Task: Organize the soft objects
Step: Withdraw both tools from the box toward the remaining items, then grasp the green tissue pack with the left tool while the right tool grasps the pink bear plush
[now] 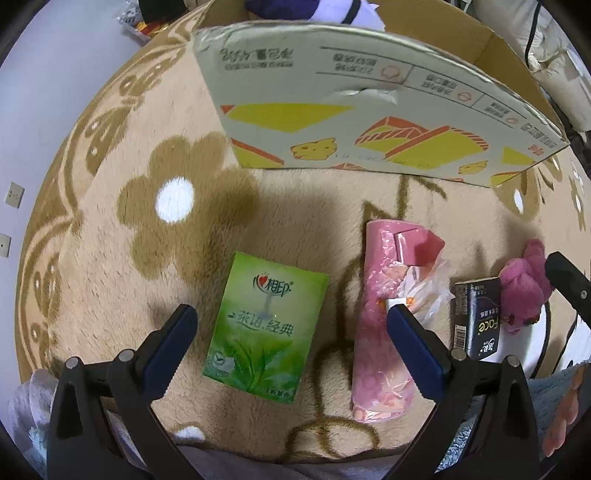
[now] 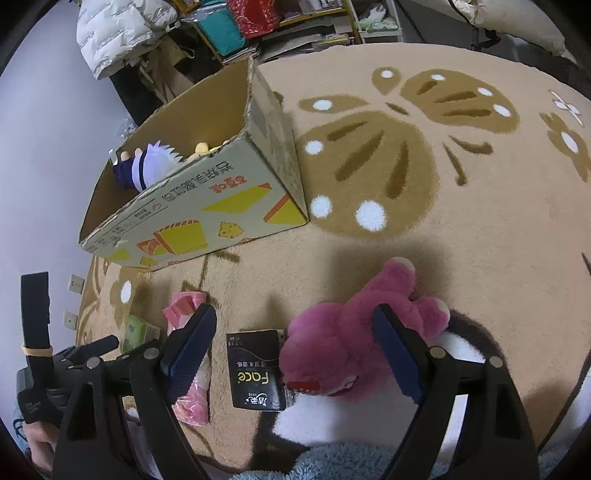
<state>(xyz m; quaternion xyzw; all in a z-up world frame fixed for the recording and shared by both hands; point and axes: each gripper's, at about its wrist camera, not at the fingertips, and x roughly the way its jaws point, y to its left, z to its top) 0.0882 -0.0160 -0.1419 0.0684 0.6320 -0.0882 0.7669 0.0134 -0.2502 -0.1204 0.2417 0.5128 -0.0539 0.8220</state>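
A green tissue pack (image 1: 266, 326) lies on the beige carpet between the fingers of my open left gripper (image 1: 290, 317). A pink plastic-wrapped pack (image 1: 391, 325) lies right of it, behind the right finger. A black tissue pack (image 2: 256, 369) and a pink plush bear (image 2: 343, 339) lie between the fingers of my open right gripper (image 2: 291, 328); the bear sits against the right finger. Both also show at the right of the left wrist view, the black pack (image 1: 478, 317) and the bear (image 1: 524, 286). A cardboard box (image 2: 192, 206) holds a white and purple plush doll (image 2: 147, 166).
The box (image 1: 369, 122) stands on the carpet just beyond the packs. Wall sockets (image 1: 14, 194) are at the left. Shelves and clutter (image 2: 240, 26) and a white jacket (image 2: 114, 33) lie behind the box. A light blue fluffy cloth (image 2: 332, 461) is at the near edge.
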